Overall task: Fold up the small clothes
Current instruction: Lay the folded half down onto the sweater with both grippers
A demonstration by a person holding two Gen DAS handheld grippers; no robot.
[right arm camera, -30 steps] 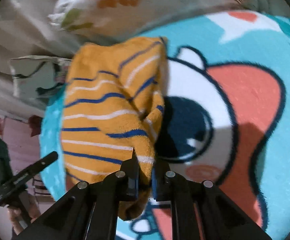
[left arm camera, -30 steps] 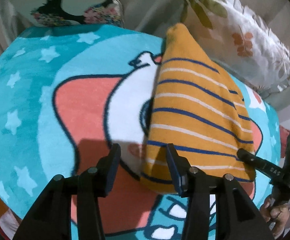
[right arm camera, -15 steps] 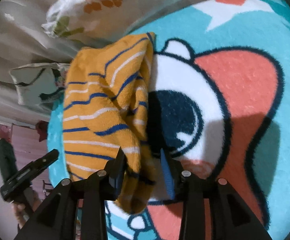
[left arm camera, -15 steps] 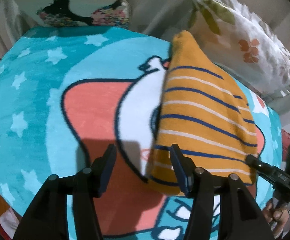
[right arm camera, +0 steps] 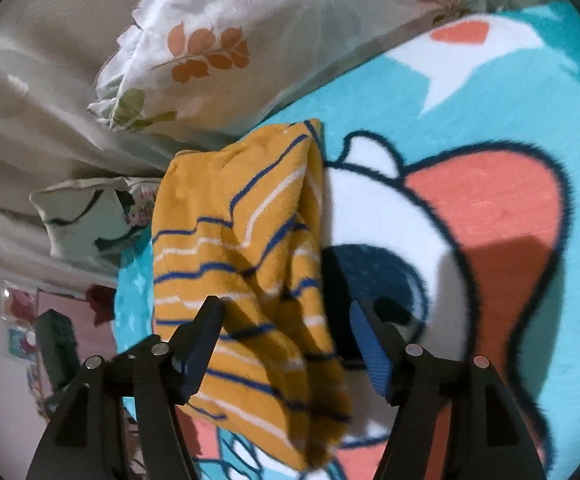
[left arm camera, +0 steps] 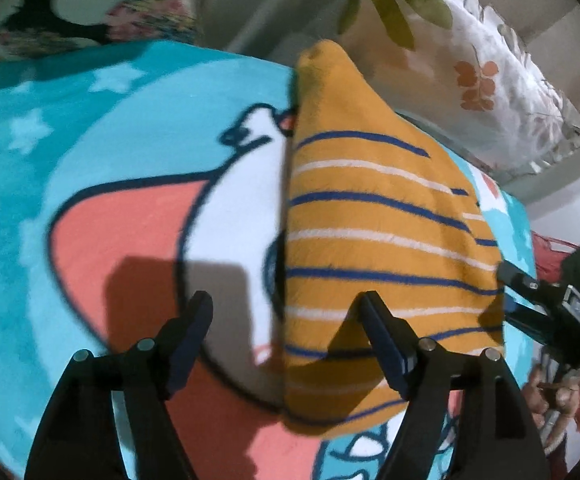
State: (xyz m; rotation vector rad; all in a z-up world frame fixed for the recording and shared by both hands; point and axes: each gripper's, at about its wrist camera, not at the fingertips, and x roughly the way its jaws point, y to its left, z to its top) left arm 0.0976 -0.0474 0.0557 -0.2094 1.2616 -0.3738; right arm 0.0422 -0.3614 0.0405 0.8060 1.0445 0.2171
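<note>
An orange garment with blue and white stripes (left arm camera: 374, 240) lies folded on the cartoon blanket (left arm camera: 109, 168). My left gripper (left arm camera: 285, 316) is open and empty above the garment's near left edge. My right gripper (right arm camera: 285, 320) is open too, with the garment (right arm camera: 245, 264) lying loose below and between its fingers, a fold ridge running down its right side. In the left wrist view the right gripper shows at the garment's right edge (left arm camera: 546, 300).
The turquoise blanket (right arm camera: 490, 140) with a pink, white and navy cartoon figure covers the bed. A leaf-print pillow (right arm camera: 249, 40) and a second patterned pillow (right arm camera: 89, 212) lie at the far edge. The bed's edge drops off beside the garment (right arm camera: 125, 300).
My right gripper has opened and let go of the garment's folded edge, which now lies on the garment. My left gripper has opened wider and pulled back slightly.
</note>
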